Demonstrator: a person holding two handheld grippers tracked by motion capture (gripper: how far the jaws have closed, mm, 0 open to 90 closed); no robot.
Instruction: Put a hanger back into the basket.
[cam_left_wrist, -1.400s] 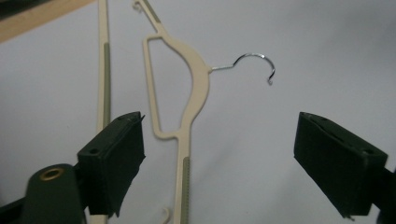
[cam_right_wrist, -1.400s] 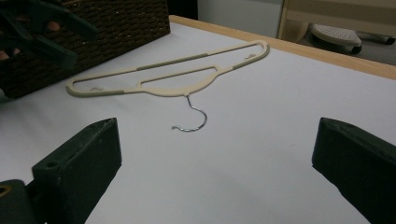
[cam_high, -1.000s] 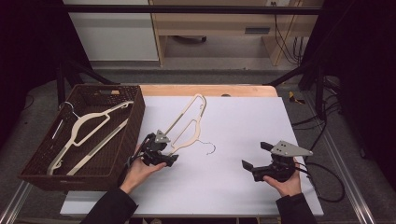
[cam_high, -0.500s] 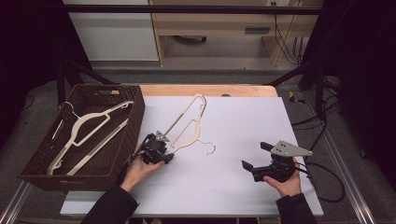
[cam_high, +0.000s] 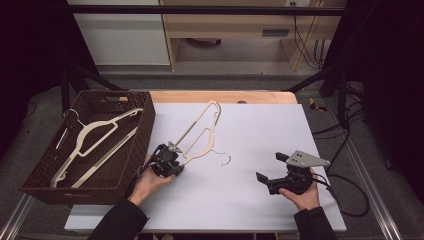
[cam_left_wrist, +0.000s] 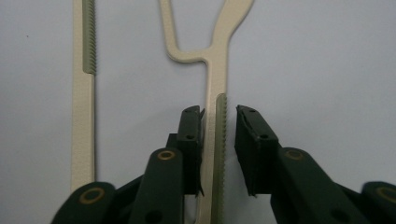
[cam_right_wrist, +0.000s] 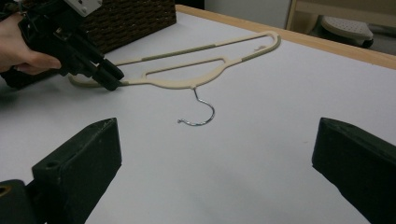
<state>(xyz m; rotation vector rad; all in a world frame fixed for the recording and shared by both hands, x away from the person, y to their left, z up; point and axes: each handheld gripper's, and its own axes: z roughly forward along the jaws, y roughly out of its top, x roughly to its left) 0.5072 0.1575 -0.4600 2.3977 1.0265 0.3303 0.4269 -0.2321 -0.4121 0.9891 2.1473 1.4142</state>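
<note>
A cream plastic hanger (cam_high: 200, 135) with a metal hook (cam_high: 225, 159) lies flat on the white table, running from the middle toward the back. My left gripper (cam_high: 175, 161) is at its near end. In the left gripper view the jaws straddle one ribbed arm of the hanger (cam_left_wrist: 217, 70): the left pad (cam_left_wrist: 191, 140) is against it, the right pad (cam_left_wrist: 250, 144) a small gap away, so my left gripper (cam_left_wrist: 218, 112) is open. My right gripper (cam_high: 267, 166) rests at the front right, wide open and holding nothing (cam_right_wrist: 217, 135), facing the hook (cam_right_wrist: 201, 114) and the left gripper (cam_right_wrist: 109, 77).
A dark wicker basket (cam_high: 145, 130) stands at the table's left edge with two more cream hangers (cam_high: 95, 132) inside. A wooden strip (cam_high: 225, 96) runs along the table's far edge. Cables (cam_high: 350, 195) trail from the right gripper off the right side.
The left gripper has crept slightly forward along the hanger's near end. The right gripper and the hanger have stayed put.
</note>
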